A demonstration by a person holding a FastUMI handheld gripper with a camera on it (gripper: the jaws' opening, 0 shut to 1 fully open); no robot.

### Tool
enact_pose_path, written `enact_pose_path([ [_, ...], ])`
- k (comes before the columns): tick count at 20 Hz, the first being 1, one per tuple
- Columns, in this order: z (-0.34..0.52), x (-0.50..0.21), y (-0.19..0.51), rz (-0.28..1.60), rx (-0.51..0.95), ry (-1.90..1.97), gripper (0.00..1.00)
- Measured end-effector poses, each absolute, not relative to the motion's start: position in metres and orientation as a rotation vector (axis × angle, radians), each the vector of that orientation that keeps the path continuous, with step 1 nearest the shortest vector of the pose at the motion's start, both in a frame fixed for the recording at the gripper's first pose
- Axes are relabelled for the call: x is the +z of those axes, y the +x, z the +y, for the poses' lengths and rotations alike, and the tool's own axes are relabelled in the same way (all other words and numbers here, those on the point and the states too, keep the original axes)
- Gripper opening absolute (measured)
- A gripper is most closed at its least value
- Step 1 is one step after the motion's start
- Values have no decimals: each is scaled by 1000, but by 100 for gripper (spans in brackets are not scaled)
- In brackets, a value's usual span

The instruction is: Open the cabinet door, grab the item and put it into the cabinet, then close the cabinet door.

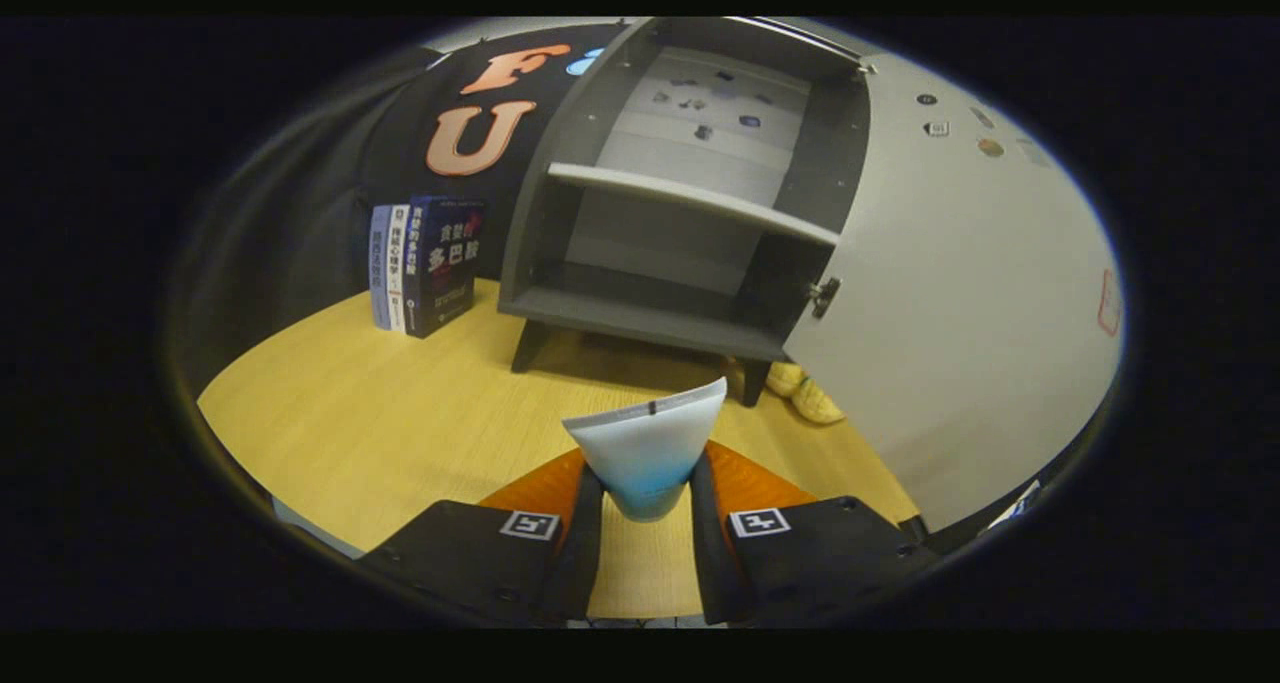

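Observation:
A white and blue squeeze tube [648, 448] stands upright between my fingers, crimped flat end up, and both fingers press on its lower part, so my gripper [646, 493] is shut on it. It hangs above the yellow wooden table [400, 423]. Beyond the tube stands the grey cabinet [680, 213] on short dark legs, with one shelf [690, 198] across its middle and nothing on the shelf or the floor of it. Its light grey door [960, 293] is swung wide open to the right of the tube.
Three books [425, 263] stand upright left of the cabinet against the black booth wall. A yellow object [808, 391] lies on the table under the open door, beside the cabinet's right leg. Small stickers dot the cabinet's back panel and the door's top.

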State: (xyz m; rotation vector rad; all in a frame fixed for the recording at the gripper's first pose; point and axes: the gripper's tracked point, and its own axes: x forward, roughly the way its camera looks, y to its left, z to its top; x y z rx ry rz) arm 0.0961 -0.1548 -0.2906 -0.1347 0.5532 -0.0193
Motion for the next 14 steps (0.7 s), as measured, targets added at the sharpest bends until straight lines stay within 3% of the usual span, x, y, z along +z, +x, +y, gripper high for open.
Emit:
enact_pose_path([
  [8, -144, -75, 163, 292, -68, -89, 48],
  [14, -175, -6, 235, 263, -196, -94, 47],
])
